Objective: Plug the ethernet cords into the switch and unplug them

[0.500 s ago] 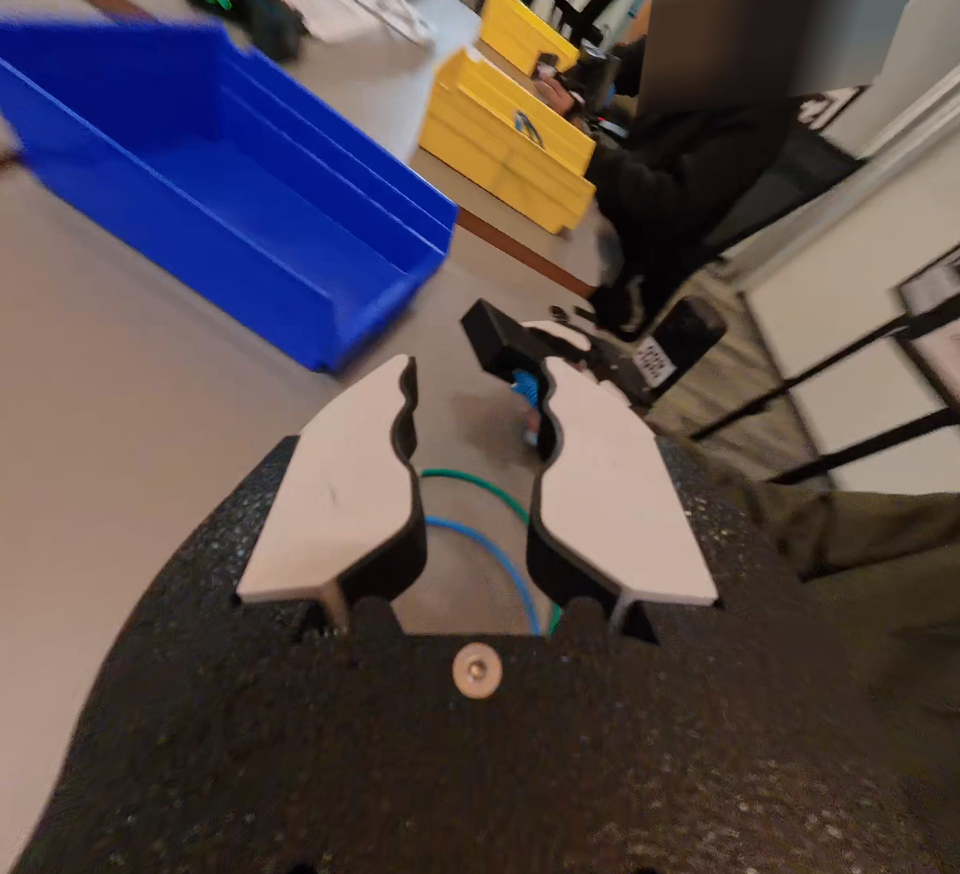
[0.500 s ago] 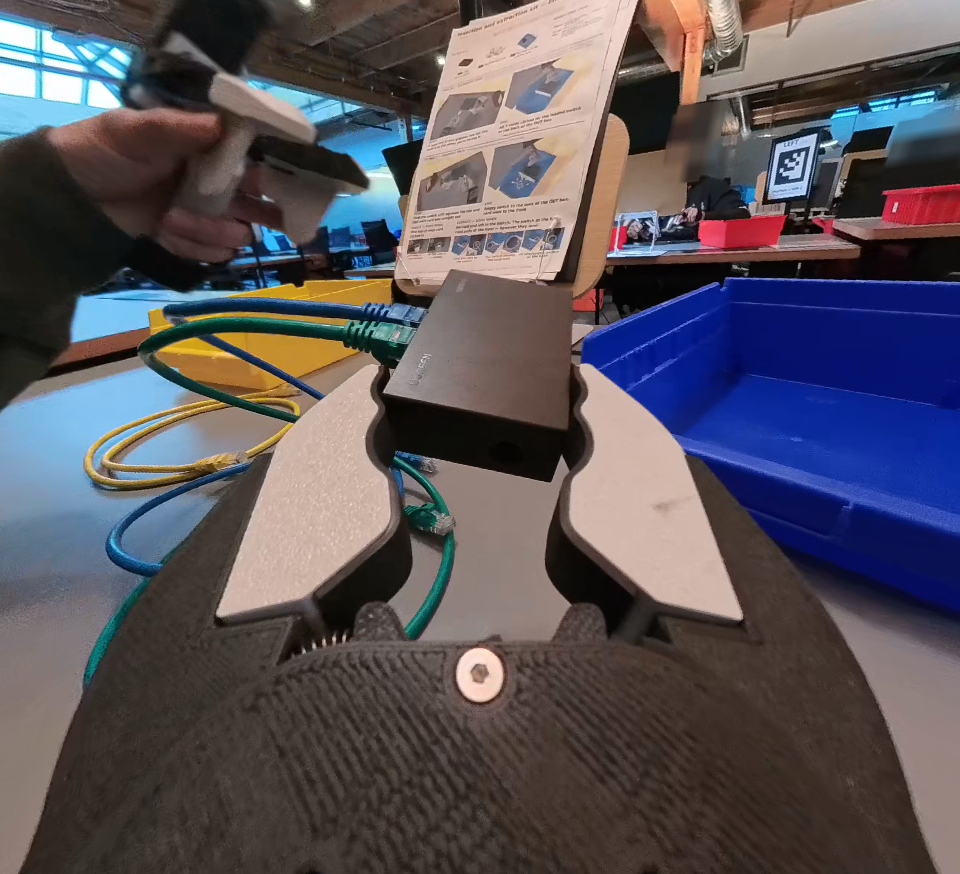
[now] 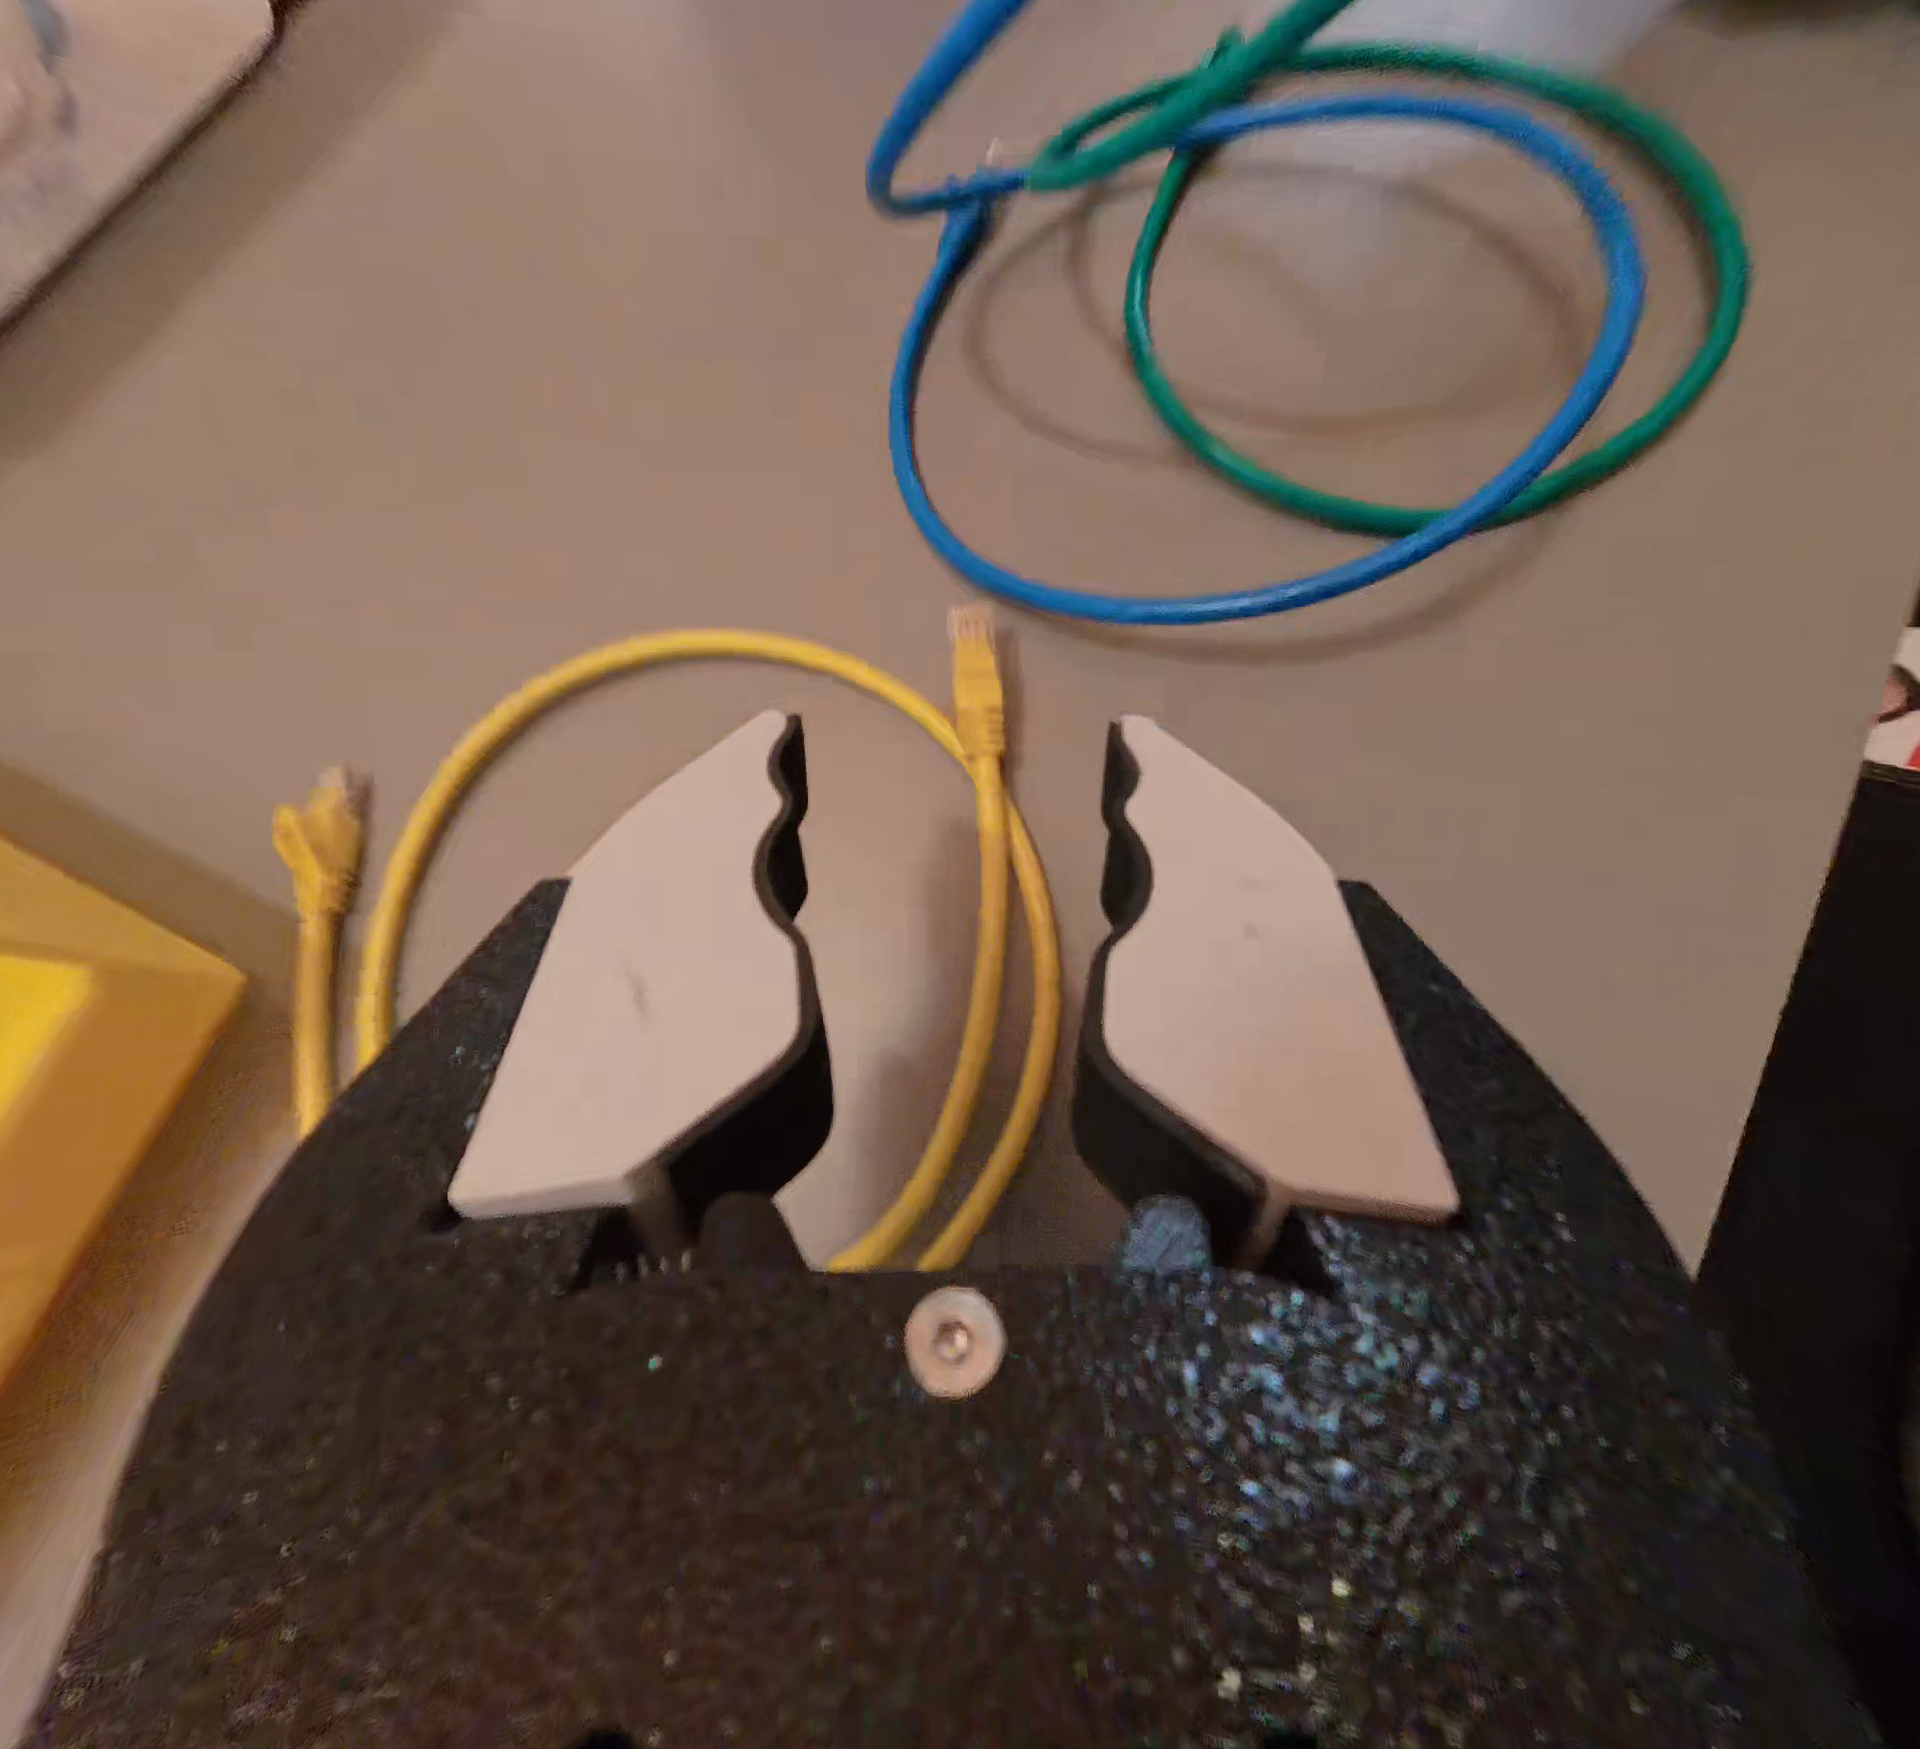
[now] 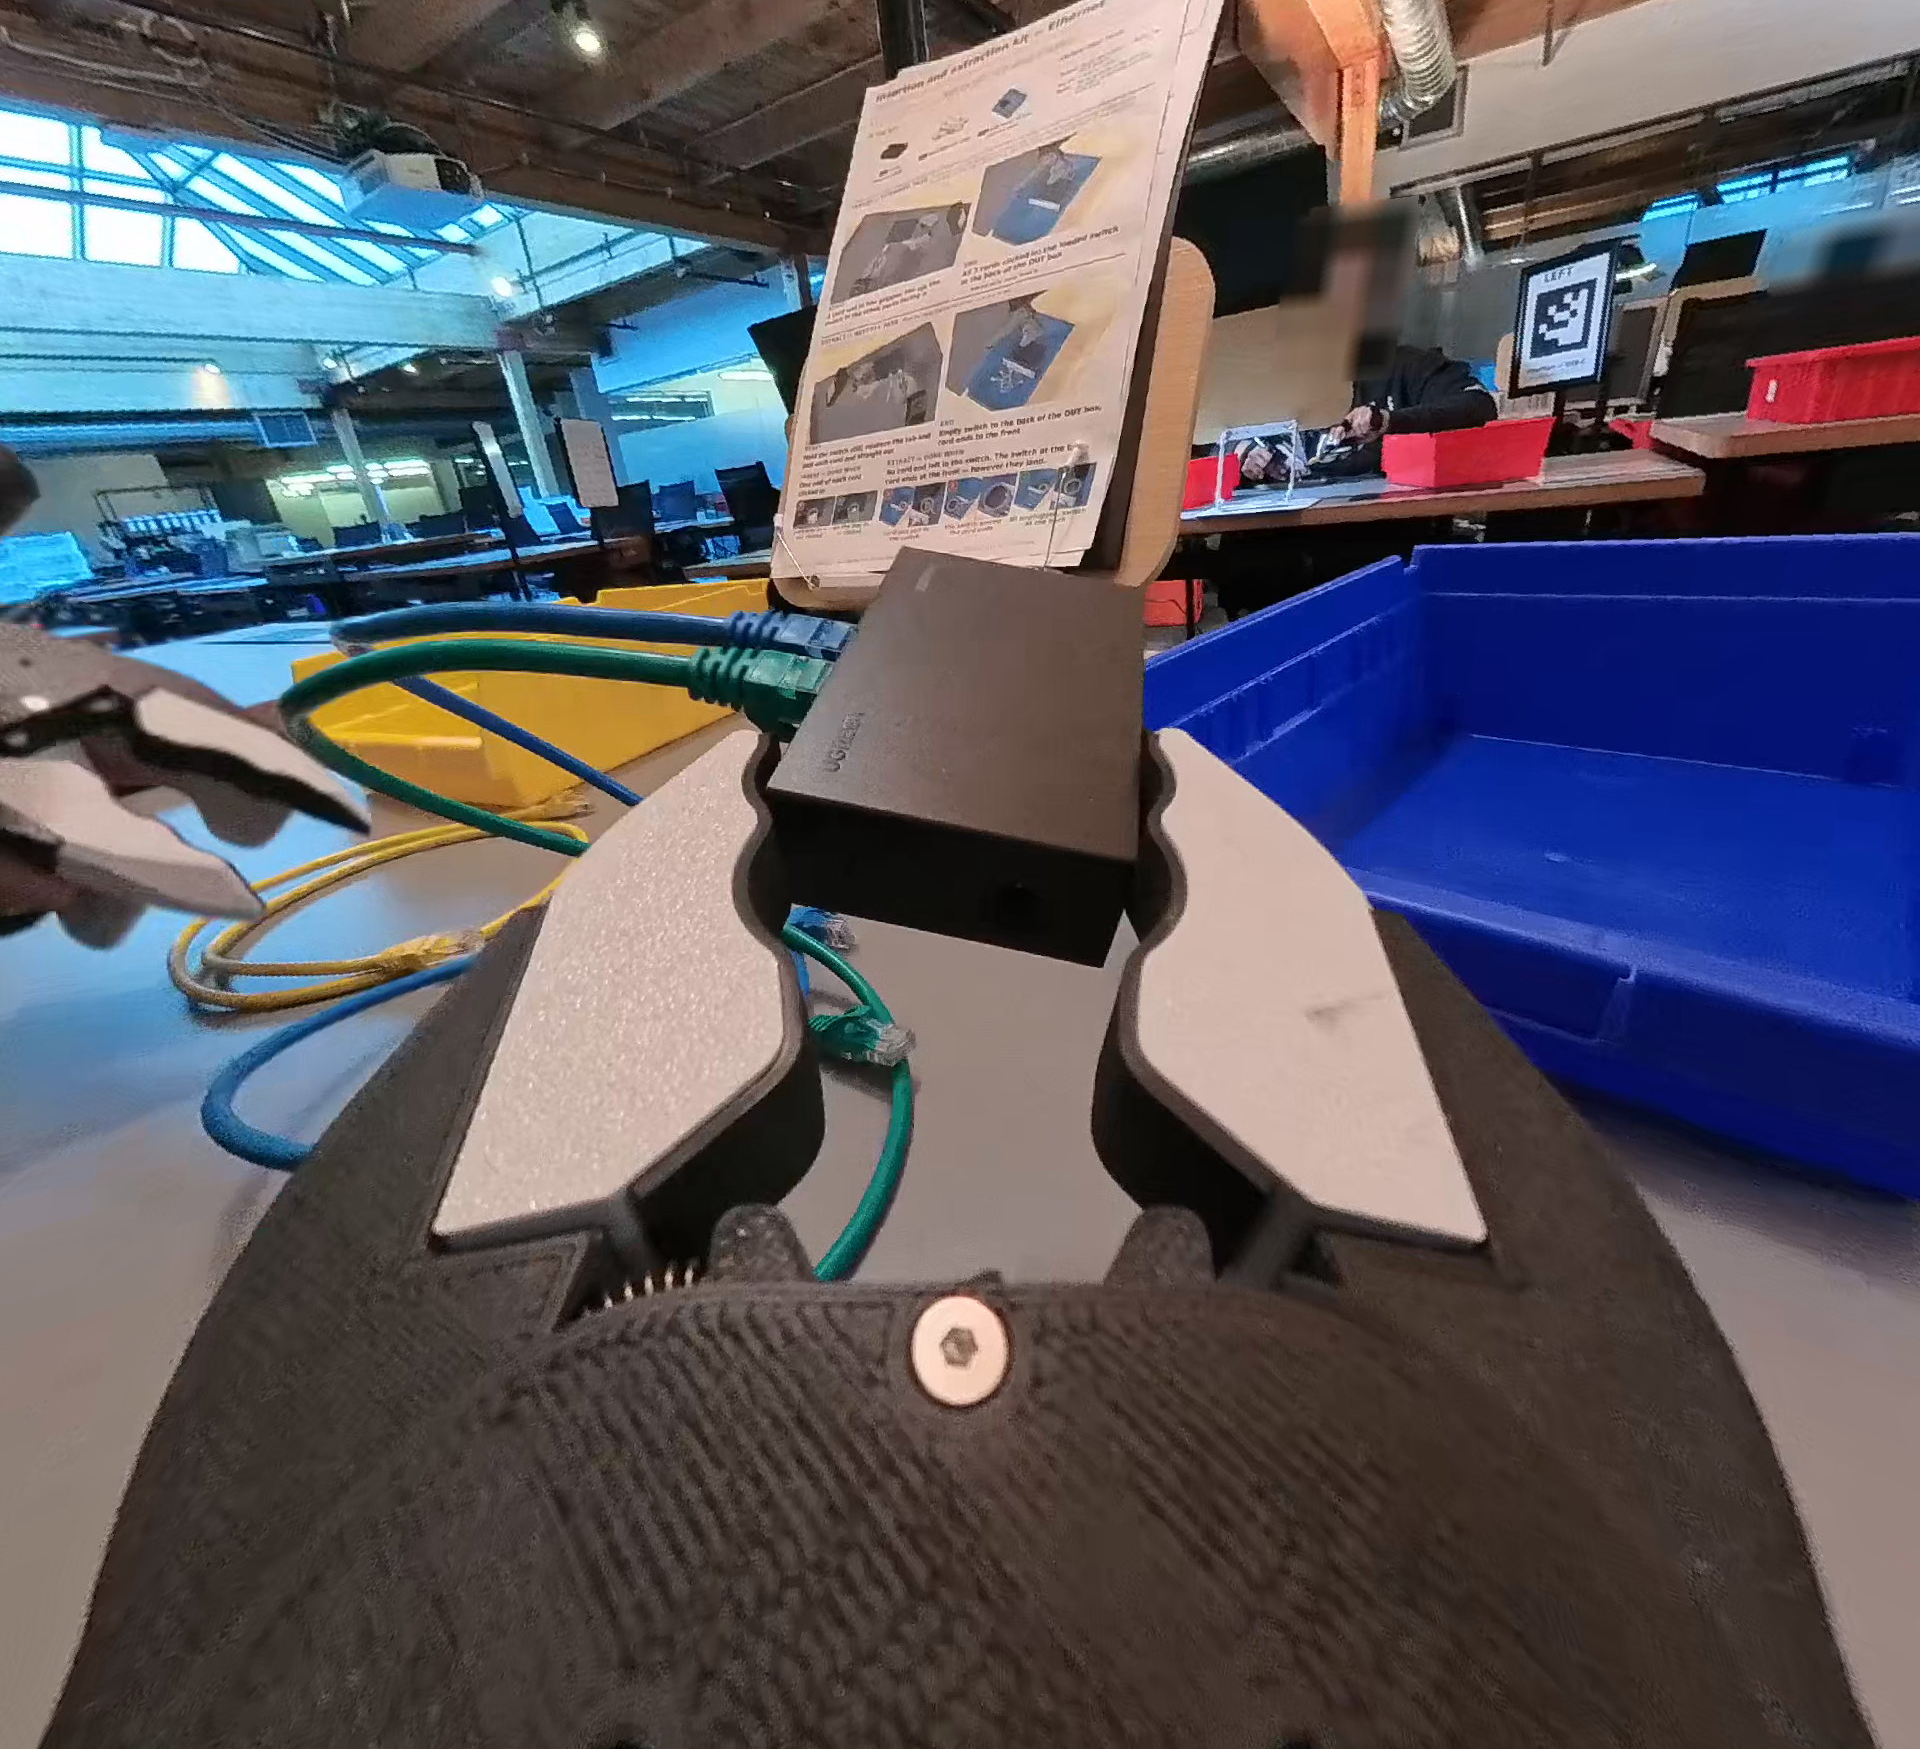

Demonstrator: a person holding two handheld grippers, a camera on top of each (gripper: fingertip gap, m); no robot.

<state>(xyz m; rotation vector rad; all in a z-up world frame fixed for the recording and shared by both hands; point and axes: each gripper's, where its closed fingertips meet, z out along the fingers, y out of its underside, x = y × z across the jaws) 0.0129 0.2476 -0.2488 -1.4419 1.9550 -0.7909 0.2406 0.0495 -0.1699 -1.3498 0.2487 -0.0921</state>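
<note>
My right gripper [image 4: 956,743] is shut on the black switch [image 4: 987,660] and holds it above the table. A blue cord [image 4: 520,624] and a green cord [image 4: 499,660] are plugged into the switch's left side. Their loops lie on the table in the left wrist view, blue [image 3: 914,452] and green [image 3: 1714,265]. My left gripper [image 3: 954,733] is open, pointing down over the yellow cord [image 3: 665,645]. One yellow plug [image 3: 975,681] lies just past and between its fingertips, and the other plug [image 3: 322,837] lies to the left. The left gripper also shows at the left edge of the right wrist view [image 4: 312,868].
A blue bin [image 4: 1558,816] stands right of the switch. A yellow bin [image 4: 520,723] sits behind the cords, and its corner shows in the left wrist view [image 3: 83,1024]. A stand with an instruction sheet [image 4: 987,328] is behind the switch. A person sits at a far table.
My left gripper has swung away from the switch and down to the table, over the yellow cord, and its jaws have opened wider. The right gripper still holds the switch.
</note>
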